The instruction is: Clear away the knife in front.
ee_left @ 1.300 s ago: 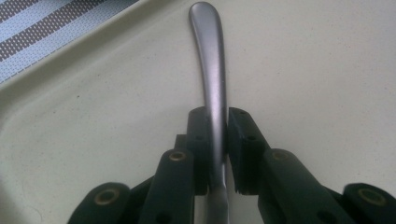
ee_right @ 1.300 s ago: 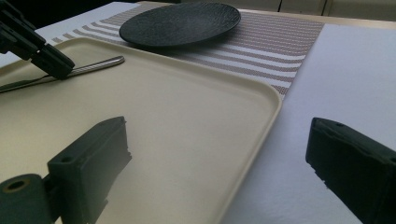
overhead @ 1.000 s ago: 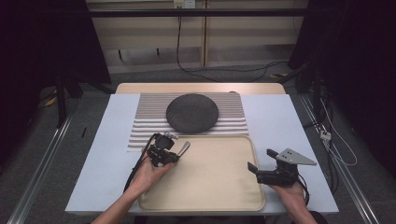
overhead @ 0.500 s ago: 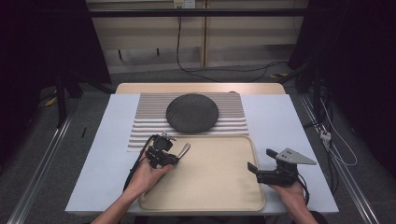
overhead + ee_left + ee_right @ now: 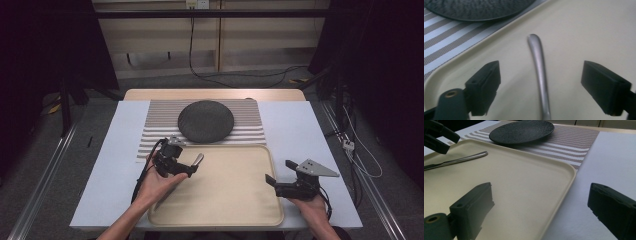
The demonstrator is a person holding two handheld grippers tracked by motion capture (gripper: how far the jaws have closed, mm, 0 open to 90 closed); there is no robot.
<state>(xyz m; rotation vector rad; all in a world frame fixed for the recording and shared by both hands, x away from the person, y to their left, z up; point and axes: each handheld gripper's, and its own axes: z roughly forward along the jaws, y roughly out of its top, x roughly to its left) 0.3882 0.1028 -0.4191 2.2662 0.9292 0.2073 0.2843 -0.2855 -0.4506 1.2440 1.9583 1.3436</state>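
So the metal utensil point(image 5: 538, 75) is lying flat on the cream tray point(image 5: 235, 205), near the tray's far-left corner. The left tongs point(image 5: 192, 167) have just been opening and now stand spread either side of its handle, not touching, so the drop-off looks done. Right tongs point(image 5: 269, 181) hang spread at the tray's right edge, pinching nothing. The utensil's working end is cut off, so spoon or knife, can't tell.

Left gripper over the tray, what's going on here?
A person holds a gripper in each hand. The left gripper has just been opening; its fingers now stand clear on either side of a metal utensil handle lying on the cream tray. The right gripper waits open at the tray's right edge. A dark plate sits on the striped mat.
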